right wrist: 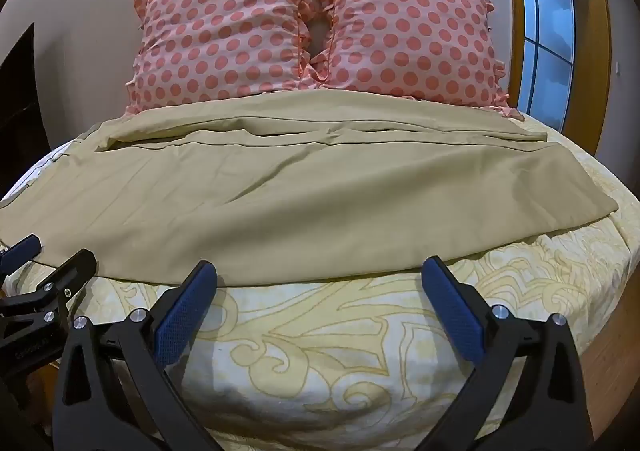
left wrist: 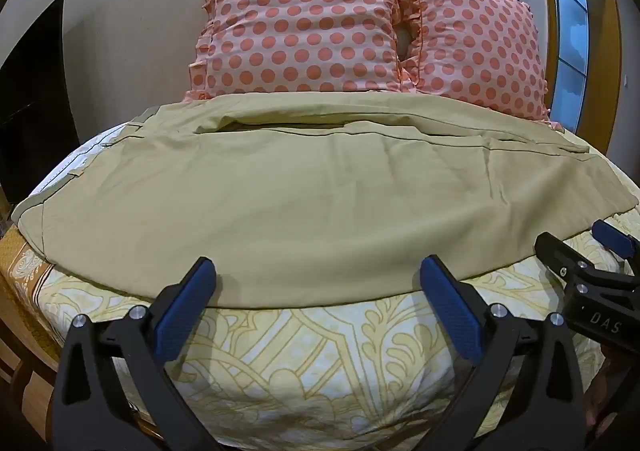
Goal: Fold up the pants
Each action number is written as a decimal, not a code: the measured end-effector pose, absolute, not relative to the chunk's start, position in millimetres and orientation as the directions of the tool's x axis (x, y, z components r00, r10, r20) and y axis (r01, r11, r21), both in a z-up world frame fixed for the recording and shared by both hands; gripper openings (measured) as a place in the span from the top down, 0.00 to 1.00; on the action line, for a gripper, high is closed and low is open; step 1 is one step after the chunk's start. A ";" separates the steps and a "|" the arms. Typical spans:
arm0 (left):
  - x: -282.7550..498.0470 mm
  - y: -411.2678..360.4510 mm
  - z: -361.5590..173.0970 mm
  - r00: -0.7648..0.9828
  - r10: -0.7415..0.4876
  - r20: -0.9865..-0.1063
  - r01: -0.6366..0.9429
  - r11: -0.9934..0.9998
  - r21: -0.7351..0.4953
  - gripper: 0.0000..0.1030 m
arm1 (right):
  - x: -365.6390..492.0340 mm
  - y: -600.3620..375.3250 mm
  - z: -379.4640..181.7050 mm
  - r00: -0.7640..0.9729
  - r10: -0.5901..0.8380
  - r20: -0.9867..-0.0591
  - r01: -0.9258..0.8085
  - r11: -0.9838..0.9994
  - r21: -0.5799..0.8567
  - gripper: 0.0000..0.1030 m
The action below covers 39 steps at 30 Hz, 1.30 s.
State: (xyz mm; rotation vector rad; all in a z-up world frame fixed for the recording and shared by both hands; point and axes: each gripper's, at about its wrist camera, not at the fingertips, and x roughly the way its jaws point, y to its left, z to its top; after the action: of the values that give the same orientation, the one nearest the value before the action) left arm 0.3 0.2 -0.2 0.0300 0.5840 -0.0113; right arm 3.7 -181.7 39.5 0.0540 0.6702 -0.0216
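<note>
Pants: the khaki pants (left wrist: pixel 304 203) lie flat across the bed (left wrist: pixel 320 351), spread from left to right. The waistband end with belt loops is at the left side. One leg seems folded over the other, with long seams running along the far part.

Pants, near edge: it lies just in front of both tools, on the yellow patterned bedsheet.

Left tool: the left tool (left wrist: pixel 316 291) is wide open — its two blue pads (left wrist: pixel 184 315) stand far apart and nothing is between them. The tips are at the near edge of the pants; I cannot tell if they touch the cloth.

Right tool: the right tool (right wrist: pixel 318 287) is also wide open, with nothing between the pads. Its tips are at the near hem as well. In the left wrist view it shows at the right edge (left wrist: pixel 576 243), beside the right end of the pants.

Pillows: two pink pillows (right wrist: pixel 312 23) with orange dots and frilled edges stand side by side against the wall, just behind the pants.

Window: a window (right wrist: pixel 544 23) with a yellow wooden frame is at the right — well apart from the pants.
</note>
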 end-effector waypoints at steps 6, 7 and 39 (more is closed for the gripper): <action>0.9 0.4 0.7 0.834 -0.001 -0.552 0.019 0.999 0.027 0.02 | 3.3 -182.4 39.1 0.783 -0.001 -0.622 0.038 0.998 0.045 0.01; 1.0 0.5 0.9 0.834 -0.001 -0.551 0.019 0.999 0.027 0.02 | 3.4 -182.4 39.0 0.783 -0.001 -0.622 0.038 0.998 0.045 0.01; 0.3 0.0 -0.1 0.836 0.000 -0.549 0.019 0.999 0.029 0.02 | 3.0 -183.0 38.7 0.788 -0.001 -0.615 0.038 0.998 0.046 0.01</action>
State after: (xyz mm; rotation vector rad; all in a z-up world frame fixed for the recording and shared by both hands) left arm 0.3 0.0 -0.1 0.0333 0.5812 -0.0104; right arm 3.0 -183.0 38.7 0.0565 0.6627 -0.0210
